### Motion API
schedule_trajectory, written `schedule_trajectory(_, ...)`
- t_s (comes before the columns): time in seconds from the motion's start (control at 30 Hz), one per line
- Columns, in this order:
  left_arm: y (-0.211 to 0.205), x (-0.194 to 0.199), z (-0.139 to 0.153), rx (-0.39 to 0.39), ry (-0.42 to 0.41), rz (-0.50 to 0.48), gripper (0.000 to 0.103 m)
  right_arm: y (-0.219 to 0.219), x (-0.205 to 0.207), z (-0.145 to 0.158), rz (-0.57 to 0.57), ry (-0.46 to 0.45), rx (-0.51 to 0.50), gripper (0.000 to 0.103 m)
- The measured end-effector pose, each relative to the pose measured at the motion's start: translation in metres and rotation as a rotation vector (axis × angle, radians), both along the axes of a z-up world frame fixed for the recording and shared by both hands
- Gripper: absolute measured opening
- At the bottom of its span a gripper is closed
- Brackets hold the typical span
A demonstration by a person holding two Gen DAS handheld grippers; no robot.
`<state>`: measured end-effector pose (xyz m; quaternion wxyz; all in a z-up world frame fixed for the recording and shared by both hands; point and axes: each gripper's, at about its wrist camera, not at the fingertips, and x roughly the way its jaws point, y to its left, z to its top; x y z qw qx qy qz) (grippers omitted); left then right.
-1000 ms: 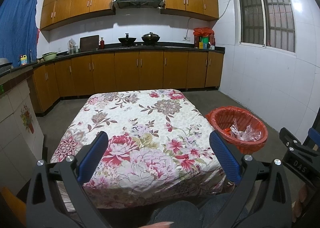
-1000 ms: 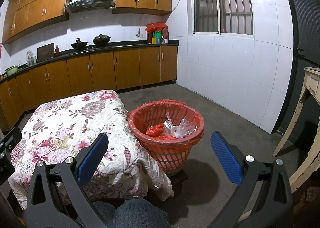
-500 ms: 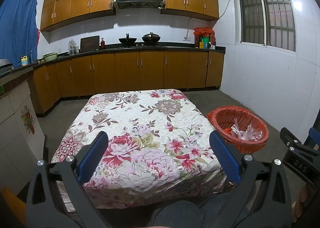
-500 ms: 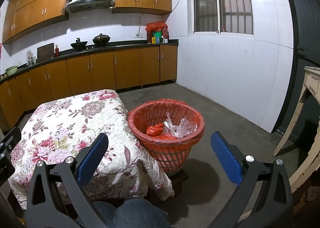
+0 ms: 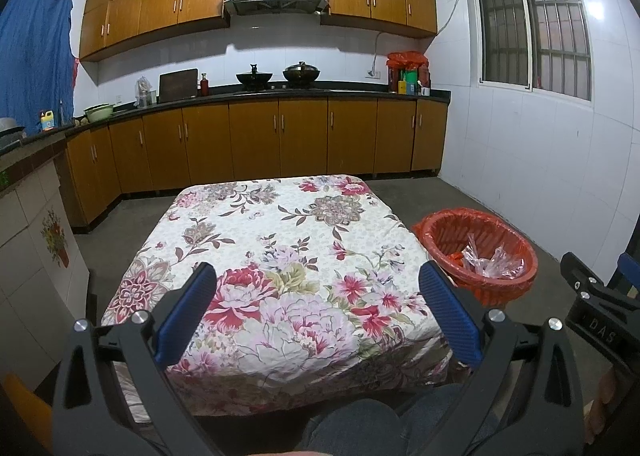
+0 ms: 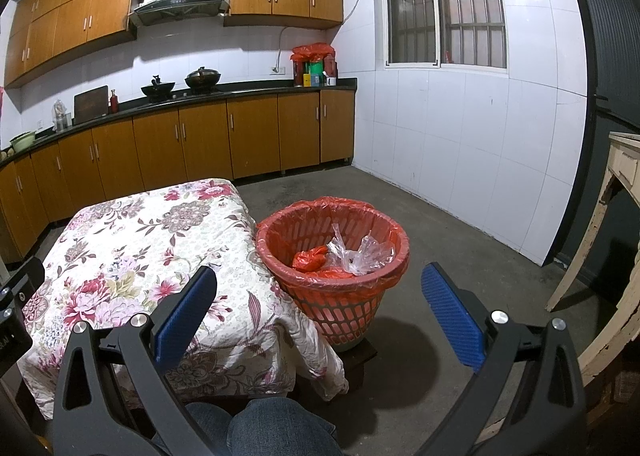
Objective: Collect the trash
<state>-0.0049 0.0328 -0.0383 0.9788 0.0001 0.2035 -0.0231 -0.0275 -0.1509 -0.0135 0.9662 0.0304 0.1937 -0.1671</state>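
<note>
Left gripper (image 5: 316, 312): fingers wide apart, nothing between them, held above the near edge of the tabletop (image 5: 256, 223), which is covered by a flowered cloth. No loose trash visible anywhere on the cloth in either view.

Centre: a knee in jeans (image 6: 276, 424) sits just under the near edge of the cloth.

Right gripper (image 6: 320, 312): fingers likewise spread, empty, pointing toward the basket (image 6: 340, 308). The basket is red, lined with a red bag (image 6: 384, 225), and stands on the floor touching the right side of the tabletop's hanging cloth. Inside: a crumpled red bag (image 6: 310, 258) and clear plastic wrap (image 6: 360, 252). So the trash is already in the basket; the collecting looks largely done, or the next step is lifting the liner out.

Risks, as judged from here:
- The liner is thin; a pinch on one side of its rim only could tear it or tip the contents onto the floor.
- The clear wrap is light and stands above the rest; a fast pull could flick it out.
- The cloth corner drapes against the basket; fingers reaching in from the left could snag the cloth and drag it.
- The basket seems to rest on a low block; a sideways tug may topple it.
</note>
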Motion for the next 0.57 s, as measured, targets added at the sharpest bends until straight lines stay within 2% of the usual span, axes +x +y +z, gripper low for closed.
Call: schedule_trajectory(0.57, -0.0024, 0.0036, 0.0006, 0.003, 0.009, -0.001, 0.099, -0.0002, 0.0, 0.0007, 0.0, 0.001, 0.001, 0.101)
